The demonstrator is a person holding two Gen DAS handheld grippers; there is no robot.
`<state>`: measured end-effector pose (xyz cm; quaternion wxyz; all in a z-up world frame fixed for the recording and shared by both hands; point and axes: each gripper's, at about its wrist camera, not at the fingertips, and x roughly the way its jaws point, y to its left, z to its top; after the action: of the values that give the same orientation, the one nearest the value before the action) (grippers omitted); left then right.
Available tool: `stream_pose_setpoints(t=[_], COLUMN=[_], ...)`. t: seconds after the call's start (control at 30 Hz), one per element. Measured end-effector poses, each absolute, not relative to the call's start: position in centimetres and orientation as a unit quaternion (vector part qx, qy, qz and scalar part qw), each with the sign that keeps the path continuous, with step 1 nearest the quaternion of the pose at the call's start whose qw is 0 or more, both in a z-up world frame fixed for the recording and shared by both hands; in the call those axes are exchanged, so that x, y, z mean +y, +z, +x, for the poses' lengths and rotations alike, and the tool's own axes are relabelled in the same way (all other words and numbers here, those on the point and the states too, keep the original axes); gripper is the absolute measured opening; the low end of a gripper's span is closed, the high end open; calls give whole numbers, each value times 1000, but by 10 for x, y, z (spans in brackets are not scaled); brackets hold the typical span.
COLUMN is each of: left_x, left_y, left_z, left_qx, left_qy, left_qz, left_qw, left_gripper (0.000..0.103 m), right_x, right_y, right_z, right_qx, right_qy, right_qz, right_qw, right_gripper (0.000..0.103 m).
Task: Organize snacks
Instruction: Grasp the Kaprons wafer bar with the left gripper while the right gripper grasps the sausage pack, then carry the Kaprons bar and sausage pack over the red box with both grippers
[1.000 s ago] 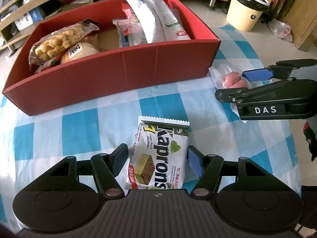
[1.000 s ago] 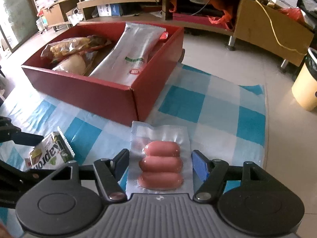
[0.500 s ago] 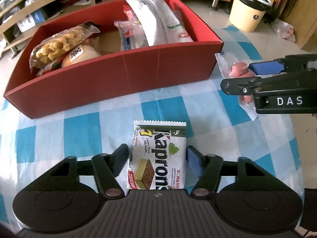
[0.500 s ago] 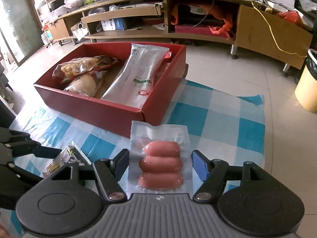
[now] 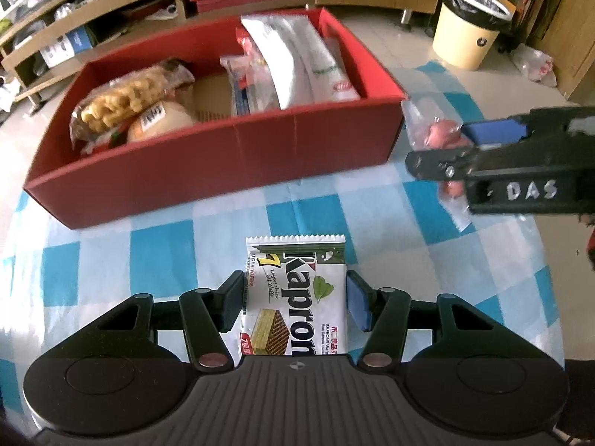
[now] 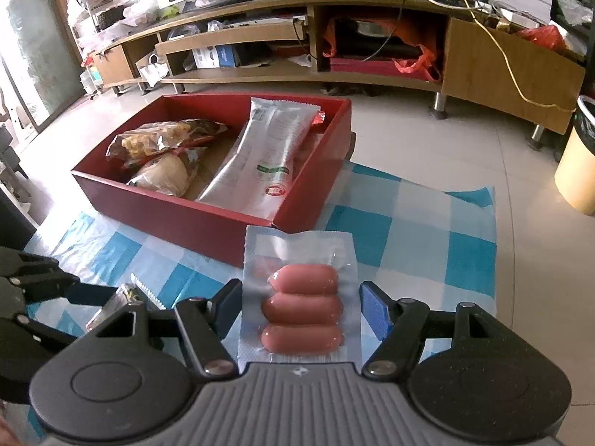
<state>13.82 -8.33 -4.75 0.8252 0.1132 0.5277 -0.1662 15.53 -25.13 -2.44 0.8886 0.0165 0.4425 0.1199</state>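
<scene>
Your left gripper (image 5: 295,306) jaws are closing across the light, crinkly wafer packet (image 5: 297,297) in front of the red box (image 5: 238,156), so pinch its stiff middle gently; your right gripper (image 6: 297,308) jaws clench the slippery sausage pack (image 6: 299,297).

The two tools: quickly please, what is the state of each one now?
Left tool: closing, both pads at the sides of the wafer packet.
Right tool: shut on the sausage pack, lifted off the cloth.

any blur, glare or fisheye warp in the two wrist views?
Left wrist: wafer packet sharp, right claw and sausage pack motion-blurred, red box bowed. Right wrist: sharp, window blown out, cabinet curved.
</scene>
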Motion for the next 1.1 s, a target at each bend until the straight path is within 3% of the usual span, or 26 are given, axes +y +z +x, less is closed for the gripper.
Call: stream_pose_setpoints(t=[1.1], left_x=[-49], left_y=[6], left_z=[128], left_qx=[473], left_qy=[-139], left_qz=[76], left_qw=[867], left_gripper=[64], right_x=[-210], right_y=[21], right_z=[104], right_qx=[370], right_qy=[144], right_qz=[34], right_qw=[917], right_gripper=[67])
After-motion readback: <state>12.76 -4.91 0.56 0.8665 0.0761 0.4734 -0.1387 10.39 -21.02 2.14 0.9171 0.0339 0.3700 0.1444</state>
